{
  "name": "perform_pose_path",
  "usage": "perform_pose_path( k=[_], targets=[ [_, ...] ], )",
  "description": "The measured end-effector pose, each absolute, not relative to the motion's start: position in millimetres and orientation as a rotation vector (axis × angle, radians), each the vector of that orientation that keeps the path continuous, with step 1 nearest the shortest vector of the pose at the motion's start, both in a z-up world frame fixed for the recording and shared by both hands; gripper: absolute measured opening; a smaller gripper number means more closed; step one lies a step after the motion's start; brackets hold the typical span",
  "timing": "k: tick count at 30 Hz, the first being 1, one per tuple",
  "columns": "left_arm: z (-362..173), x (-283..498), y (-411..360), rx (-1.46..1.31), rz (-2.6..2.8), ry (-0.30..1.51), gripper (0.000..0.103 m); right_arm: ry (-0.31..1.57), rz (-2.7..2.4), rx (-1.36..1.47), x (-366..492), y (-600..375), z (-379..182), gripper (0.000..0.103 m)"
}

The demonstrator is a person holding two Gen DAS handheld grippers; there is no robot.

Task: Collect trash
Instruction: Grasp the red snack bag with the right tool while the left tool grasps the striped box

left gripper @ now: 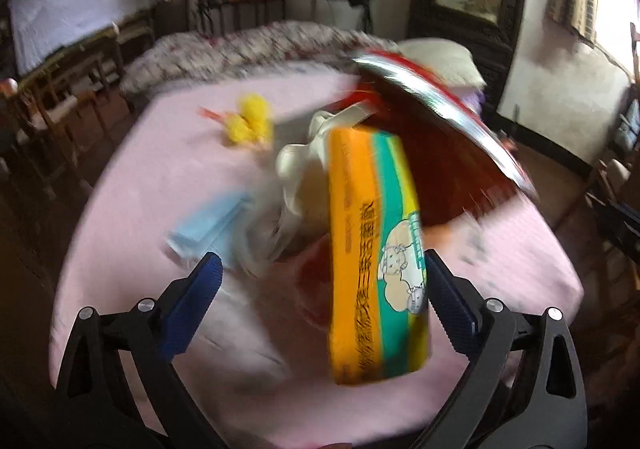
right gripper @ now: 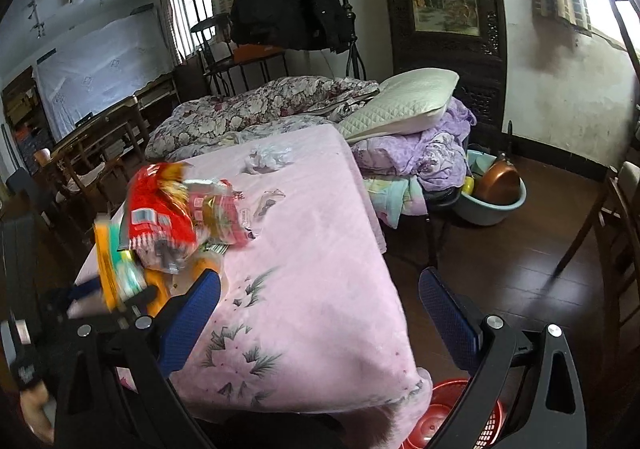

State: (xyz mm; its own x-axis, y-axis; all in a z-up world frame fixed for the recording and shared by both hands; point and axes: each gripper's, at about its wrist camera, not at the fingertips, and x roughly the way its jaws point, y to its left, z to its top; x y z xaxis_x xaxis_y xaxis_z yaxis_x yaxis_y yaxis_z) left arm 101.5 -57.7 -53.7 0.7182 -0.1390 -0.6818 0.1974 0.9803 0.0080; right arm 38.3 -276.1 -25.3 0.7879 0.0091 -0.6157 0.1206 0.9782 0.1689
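The right hand-held gripper (right gripper: 320, 309) hangs wide apart, holding nothing, over a bed's pink quilt (right gripper: 320, 249). A red snack bag (right gripper: 160, 217) blurs at left, crumpled clear plastic (right gripper: 266, 161) beyond, a red basket (right gripper: 448, 417) on the floor below.

Right wrist view: snack bag (right gripper: 160, 217) on bed (right gripper: 312, 249), left side; crumpled wrapper (right gripper: 266, 160) farther back; pillow (right gripper: 404, 105) behind right; basket (right gripper: 452, 421) on floor, near corner.

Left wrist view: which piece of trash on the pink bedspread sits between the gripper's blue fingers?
The orange, green and yellow tissue pack, upright beside the right finger; the light-blue packet and yellow wrapper lie farther off.
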Motion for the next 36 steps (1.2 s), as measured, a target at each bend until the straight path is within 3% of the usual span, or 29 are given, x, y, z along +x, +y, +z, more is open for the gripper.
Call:
perform_pose_path(
  k=[7,19,22,23,24,26,30,36],
  targets=[
    [-54.2,130.4,-9.1,0.04,-0.148,0.753,0.095,0.692,0.007,0.18,63.4,-248.7,-32.1,0.097],
    [-70.8,111.6,27.7,-0.111,-0.194,0.807,0.096,0.725,0.196,0.258,108.0,-194.3,-27.1,0.094],
    [-77.3,111.7,28.7,-0.111,-0.208,0.837,0.096,0.746,0.202,0.249,121.1,-185.0,-29.9,0.078],
    [-80.7,111.4,28.6,-0.115,-0.212,0.851,0.097,0.761,0.206,0.247,124.1,-183.8,-31.6,0.062],
    [-83.4,111.4,29.4,-0.121,-0.215,0.862,0.097,0.779,0.225,0.253,126.1,-182.9,-34.0,0.039],
    [-84.4,108.4,28.0,-0.099,-0.211,0.852,0.097,0.789,0.261,0.281,125.4,-184.1,-35.0,0.024],
    [-81.5,106.8,28.1,-0.11,-0.222,0.84,0.096,0.771,0.27,0.291,116.5,-191.2,-33.5,0.014],
    [-59.7,112.5,30.4,-0.122,-0.249,0.747,0.096,0.762,0.252,0.269,105.6,-195.3,-29.4,0.011]
  ],
)
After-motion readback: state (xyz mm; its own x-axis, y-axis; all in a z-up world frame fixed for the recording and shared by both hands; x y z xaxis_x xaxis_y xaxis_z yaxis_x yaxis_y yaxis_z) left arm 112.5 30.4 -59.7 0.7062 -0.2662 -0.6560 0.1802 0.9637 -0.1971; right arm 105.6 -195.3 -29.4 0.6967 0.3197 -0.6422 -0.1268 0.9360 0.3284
